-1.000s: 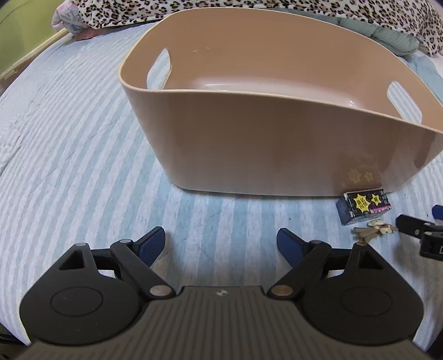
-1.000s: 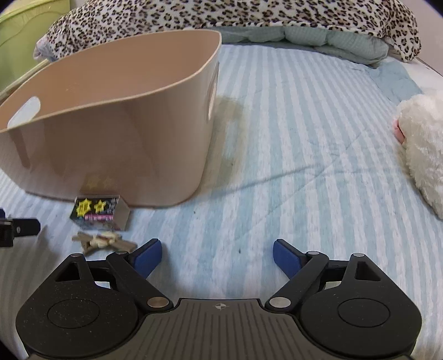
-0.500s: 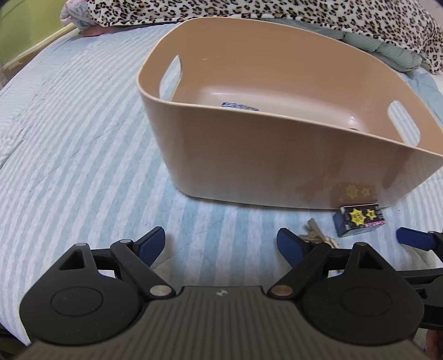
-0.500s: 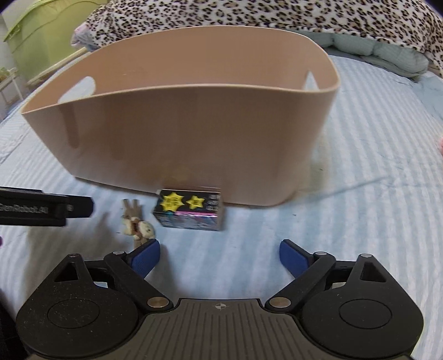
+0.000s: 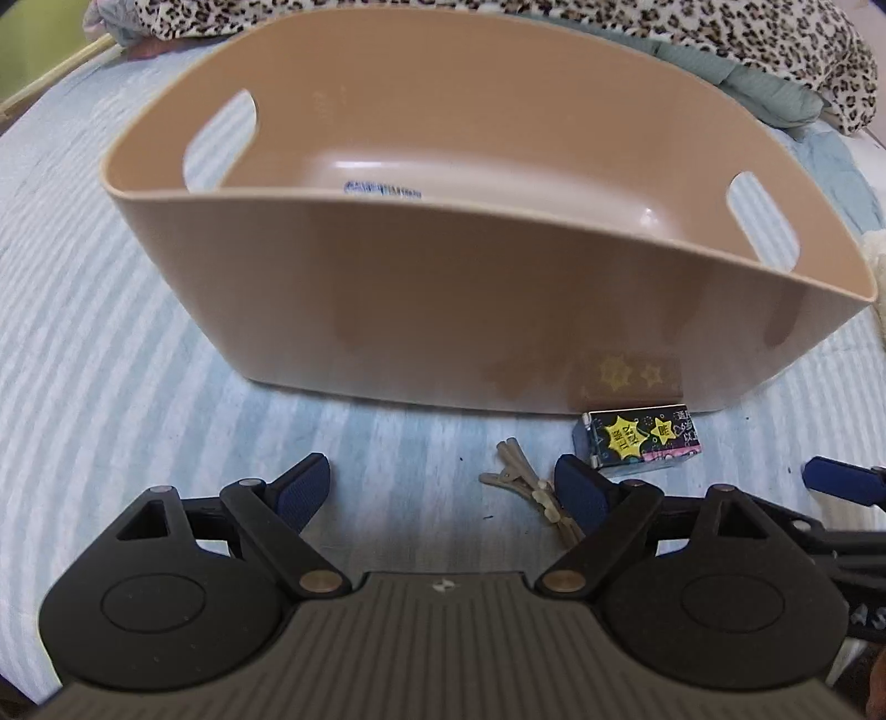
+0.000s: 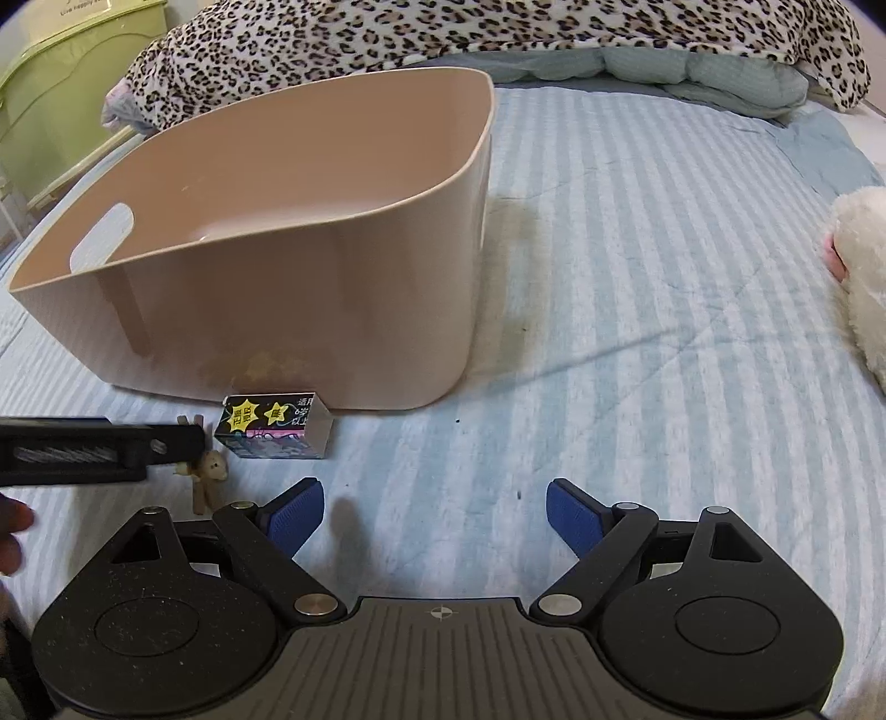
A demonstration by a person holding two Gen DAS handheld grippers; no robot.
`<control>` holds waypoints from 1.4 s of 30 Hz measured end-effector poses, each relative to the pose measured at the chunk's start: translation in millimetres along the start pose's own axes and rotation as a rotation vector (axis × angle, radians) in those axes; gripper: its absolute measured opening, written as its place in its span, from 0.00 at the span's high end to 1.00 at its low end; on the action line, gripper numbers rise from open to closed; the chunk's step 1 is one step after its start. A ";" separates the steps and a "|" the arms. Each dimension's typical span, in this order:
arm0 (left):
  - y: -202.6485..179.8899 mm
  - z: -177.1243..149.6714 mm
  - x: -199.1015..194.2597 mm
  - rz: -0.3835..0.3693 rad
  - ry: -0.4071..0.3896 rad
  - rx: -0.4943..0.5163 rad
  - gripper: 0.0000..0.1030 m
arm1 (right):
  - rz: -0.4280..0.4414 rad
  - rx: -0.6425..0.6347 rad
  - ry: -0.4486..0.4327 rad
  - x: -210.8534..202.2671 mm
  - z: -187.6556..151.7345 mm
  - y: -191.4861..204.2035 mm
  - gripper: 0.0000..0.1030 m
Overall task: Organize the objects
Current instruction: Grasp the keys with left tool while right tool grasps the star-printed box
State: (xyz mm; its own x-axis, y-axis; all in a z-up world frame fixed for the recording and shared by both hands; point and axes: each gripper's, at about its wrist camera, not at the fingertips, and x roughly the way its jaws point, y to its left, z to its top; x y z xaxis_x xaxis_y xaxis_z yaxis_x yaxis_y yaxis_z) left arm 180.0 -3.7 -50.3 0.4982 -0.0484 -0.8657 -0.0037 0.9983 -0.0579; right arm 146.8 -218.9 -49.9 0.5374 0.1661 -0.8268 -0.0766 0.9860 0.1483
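Note:
A beige plastic tub [image 5: 443, 288] with cut-out handles stands on the striped bed; it also shows in the right wrist view [image 6: 288, 288]. A small dark box with yellow stars [image 5: 642, 440] lies against its near wall, also seen from the right [image 6: 274, 426]. Beige hair clips [image 5: 526, 479] lie beside the box, by my left gripper's right pad; from the right they are partly hidden [image 6: 207, 476]. My left gripper [image 5: 451, 487] is open and empty. My right gripper [image 6: 434, 515] is open and empty, over bare sheet right of the box.
A label [image 5: 382, 190] lies on the tub's floor. A white plush toy [image 6: 861, 277] lies at the right. A leopard blanket [image 6: 498, 33] and teal quilt [image 6: 692, 72] run along the far side. A green cabinet [image 6: 61, 72] stands at the far left.
My left gripper moved right and closer, so the hair clips now lie by its right pad. My right gripper swung right, leaving the box and clips at its left.

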 end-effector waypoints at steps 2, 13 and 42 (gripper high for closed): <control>0.9 0.3 1.6 -0.005 0.005 -0.018 0.14 | 0.010 -0.005 0.001 1.8 0.7 3.1 0.13; -0.9 2.5 7.9 -0.036 0.051 -0.038 0.14 | 0.026 -0.041 0.003 10.4 -1.5 24.0 0.13; 32.7 -2.3 -2.1 -0.098 0.075 -0.069 0.62 | 0.068 -0.121 -0.025 38.5 24.0 75.2 0.51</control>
State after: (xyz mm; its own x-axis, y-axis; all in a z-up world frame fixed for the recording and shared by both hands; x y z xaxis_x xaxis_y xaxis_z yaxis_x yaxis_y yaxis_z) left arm 176.8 29.0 -51.6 0.4329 -0.1503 -0.8888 -0.0194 0.9842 -0.1759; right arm 181.9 -138.8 -57.6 0.5485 0.2334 -0.8029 -0.2134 0.9675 0.1355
